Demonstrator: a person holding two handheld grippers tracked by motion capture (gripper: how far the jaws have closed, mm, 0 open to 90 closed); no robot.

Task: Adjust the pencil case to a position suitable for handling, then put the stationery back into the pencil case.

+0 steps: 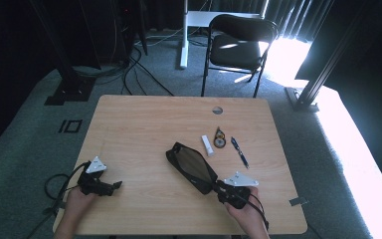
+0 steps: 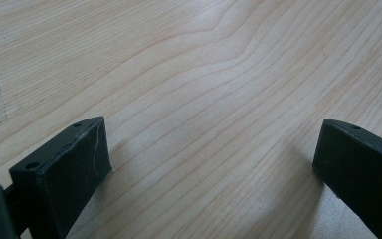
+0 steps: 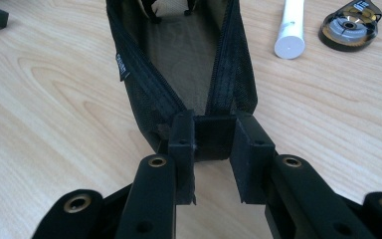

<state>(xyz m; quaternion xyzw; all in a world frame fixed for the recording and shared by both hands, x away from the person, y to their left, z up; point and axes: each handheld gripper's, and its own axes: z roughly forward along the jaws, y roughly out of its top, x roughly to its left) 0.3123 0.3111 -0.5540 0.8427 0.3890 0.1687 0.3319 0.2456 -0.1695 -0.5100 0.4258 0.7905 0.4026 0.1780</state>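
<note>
Right gripper [image 1: 222,188], at about 5 o'clock on the table [image 1: 144,114], clamps its jaws on the near end of the black pencil case [image 1: 191,167], which lies unzipped just right of the table's centre. Left gripper [image 1: 115,185], at 7 o'clock, rests with jaws spread wide over bare wood. A white tube [image 1: 207,145], tape dispenser [image 1: 220,138] and pen [image 1: 239,152] lie at 2 o'clock of the case.
</note>
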